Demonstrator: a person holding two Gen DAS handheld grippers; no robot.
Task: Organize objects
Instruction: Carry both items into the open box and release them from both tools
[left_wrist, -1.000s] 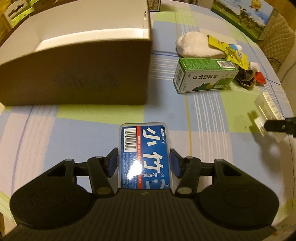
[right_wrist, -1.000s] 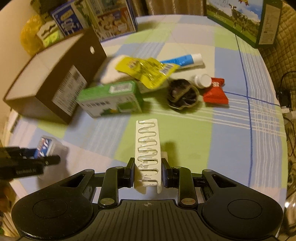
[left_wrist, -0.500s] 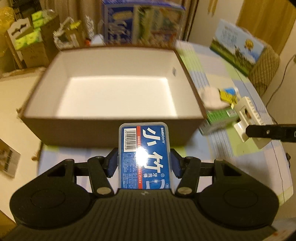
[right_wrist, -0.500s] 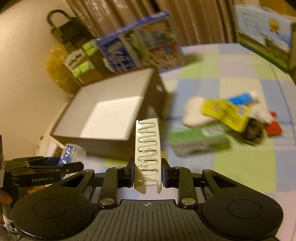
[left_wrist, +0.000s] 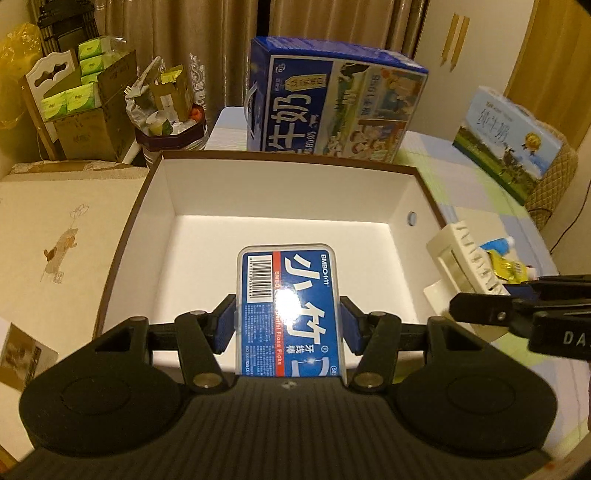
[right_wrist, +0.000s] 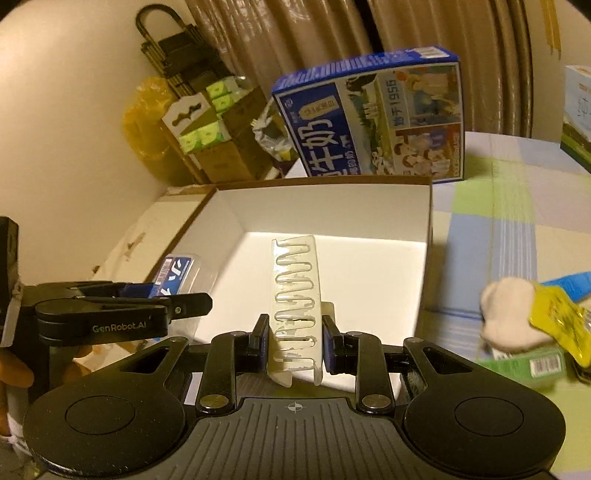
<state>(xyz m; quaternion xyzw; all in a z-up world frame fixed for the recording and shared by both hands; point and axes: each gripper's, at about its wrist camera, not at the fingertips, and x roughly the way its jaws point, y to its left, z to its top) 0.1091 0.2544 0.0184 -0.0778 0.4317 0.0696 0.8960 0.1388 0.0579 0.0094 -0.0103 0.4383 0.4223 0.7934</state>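
Floss pick case, clear plastic with a blue label, sits centre frame in your left wrist view, clamped across its short sides by the left gripper, whose fingers are closed snug on it. It hangs over the open cardboard box, above the bare white floor. Judged light, rigid and slick: the glossy shell could slide if you loosen slowly, so keep the side grip until it is low in the box. In the right wrist view the white comb-like rack stands centre frame, edge-on between the fingers of the right gripper, which are closed on its lower end; it reaches out over the box's near rim. Looks stiff but thin, the slotted teeth probably brittle, so hold the solid base rather than the teeth. Both grippers crowd the same opening: your right one enters from the right edge of the left view, your left from the left edge of the right view, so you risk knocking one tool against the other. Beyond the box, top centre, stands a blue milk carton case. On the checked counter at lower right lie a white sock, a yellow packet and a green box, all clear of the drop.
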